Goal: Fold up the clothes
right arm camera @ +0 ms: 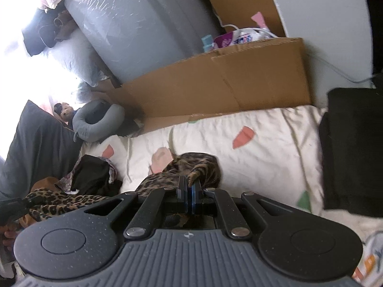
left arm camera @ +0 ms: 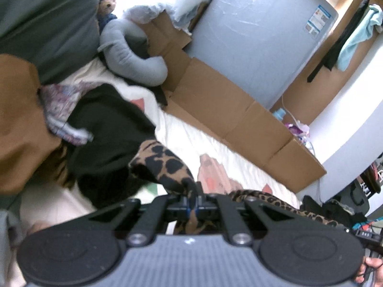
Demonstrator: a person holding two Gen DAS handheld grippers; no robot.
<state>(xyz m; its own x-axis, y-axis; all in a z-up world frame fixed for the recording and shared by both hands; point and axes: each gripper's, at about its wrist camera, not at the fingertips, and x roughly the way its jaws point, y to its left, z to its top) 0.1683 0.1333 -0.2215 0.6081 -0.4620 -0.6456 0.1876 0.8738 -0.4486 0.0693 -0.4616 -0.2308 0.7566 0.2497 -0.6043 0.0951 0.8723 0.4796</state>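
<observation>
Leopard-print garment (right arm camera: 182, 169) — tan, black-spotted, bunched on bedsheet (right arm camera: 263, 134) — clamped by left gripper (left arm camera: 192, 199) and right gripper (right arm camera: 190, 187); cardboard box (right arm camera: 215, 81) contents unclear.

Garment (left arm camera: 165, 165): leopard print, tan with black spots. Bedsheet (right arm camera: 263, 157): cream, with coral and green shapes. Neck pillow (left arm camera: 134, 57): grey. Cardboard (right arm camera: 215, 83): brown. Piled clothes (left arm camera: 110, 129): black. Large pillow (left arm camera: 47, 21): dark grey-green.
</observation>
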